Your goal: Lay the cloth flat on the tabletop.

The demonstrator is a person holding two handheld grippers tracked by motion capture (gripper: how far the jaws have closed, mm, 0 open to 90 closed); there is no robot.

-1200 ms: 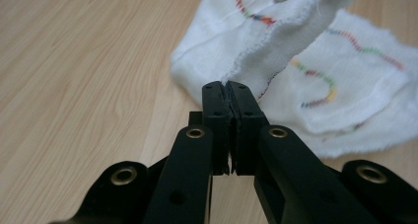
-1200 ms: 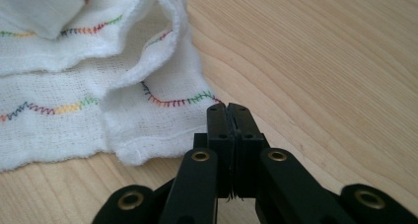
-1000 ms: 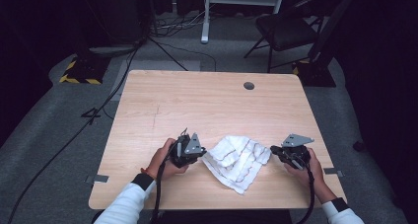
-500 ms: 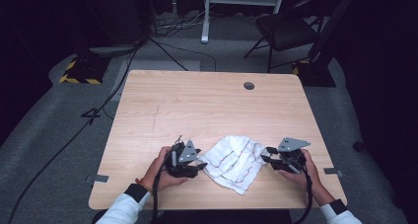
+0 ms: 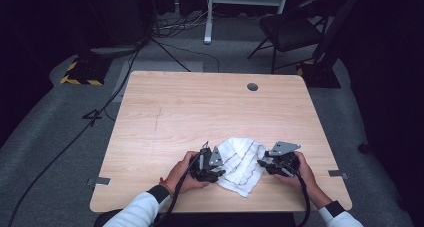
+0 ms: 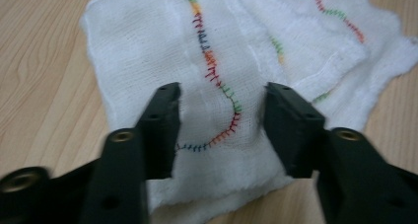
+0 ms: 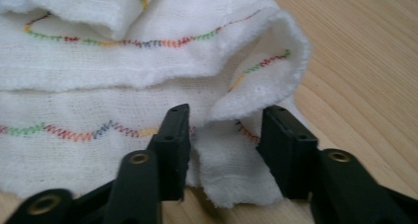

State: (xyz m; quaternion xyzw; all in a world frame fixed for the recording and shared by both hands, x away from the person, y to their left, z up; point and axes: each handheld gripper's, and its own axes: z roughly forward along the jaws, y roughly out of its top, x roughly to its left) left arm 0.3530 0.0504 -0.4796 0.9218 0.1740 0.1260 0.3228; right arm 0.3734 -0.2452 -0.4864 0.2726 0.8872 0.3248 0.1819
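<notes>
Currently I see the white cloth (image 5: 243, 164) lying rumpled on the table (image 5: 200, 112), near its front edge. My left gripper (image 6: 223, 118) and right gripper (image 7: 226, 135) have just been closing; both stand partly open astride cloth folds, pads not pressing.

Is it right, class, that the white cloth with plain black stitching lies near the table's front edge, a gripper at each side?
Not quite: the stitching on the white cloth is multicoloured, not plain black, as the left gripper view shows. The rest holds: it lies near the table's front edge, between the left gripper and right gripper.
</notes>
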